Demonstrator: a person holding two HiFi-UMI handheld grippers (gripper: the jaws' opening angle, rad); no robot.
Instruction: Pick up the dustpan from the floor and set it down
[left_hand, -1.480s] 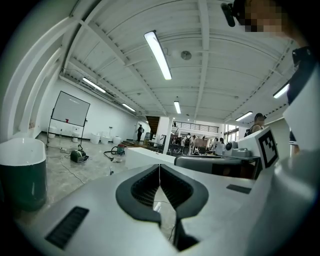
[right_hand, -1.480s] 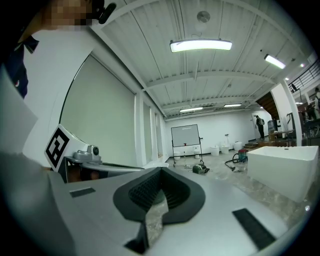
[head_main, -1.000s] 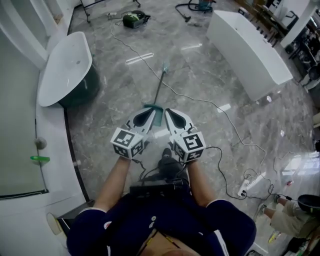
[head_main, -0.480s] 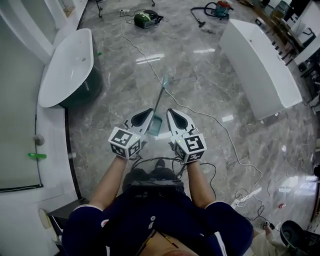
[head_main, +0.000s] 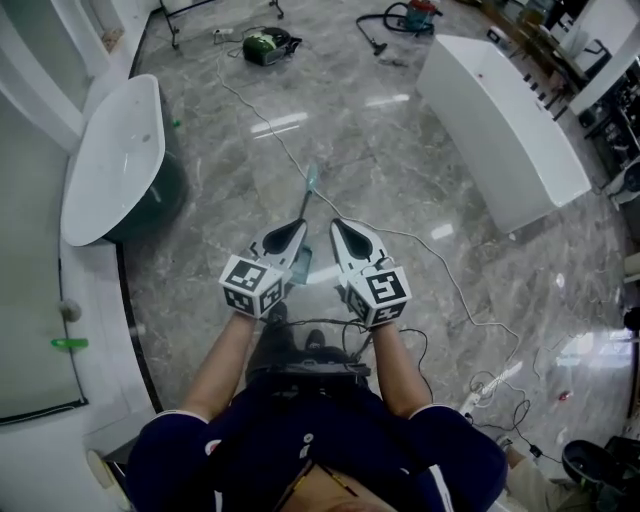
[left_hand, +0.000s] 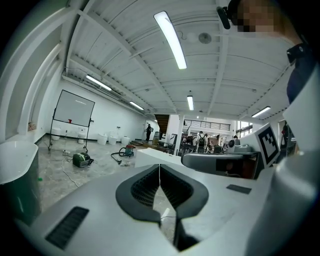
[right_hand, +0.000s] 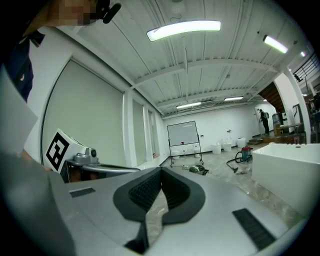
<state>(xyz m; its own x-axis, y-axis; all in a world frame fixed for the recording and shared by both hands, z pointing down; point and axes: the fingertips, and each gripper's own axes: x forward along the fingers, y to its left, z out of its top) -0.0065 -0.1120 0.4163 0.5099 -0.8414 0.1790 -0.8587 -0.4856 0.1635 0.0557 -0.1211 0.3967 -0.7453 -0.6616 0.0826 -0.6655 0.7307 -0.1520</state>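
Head view showed the dustpan (head_main: 304, 262) on the floor (head_main: 400, 170) at centre frame, partly hidden between left gripper (head_main: 288, 236) and right gripper (head_main: 346, 236), both jaws closed and empty; cable (head_main: 440, 262) lay right, bathtub (head_main: 110, 150) left.

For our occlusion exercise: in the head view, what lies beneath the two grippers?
A teal dustpan on the grey floor, its long handle pointing away. The left gripper hides part of its pan; floor below the right gripper is hidden.
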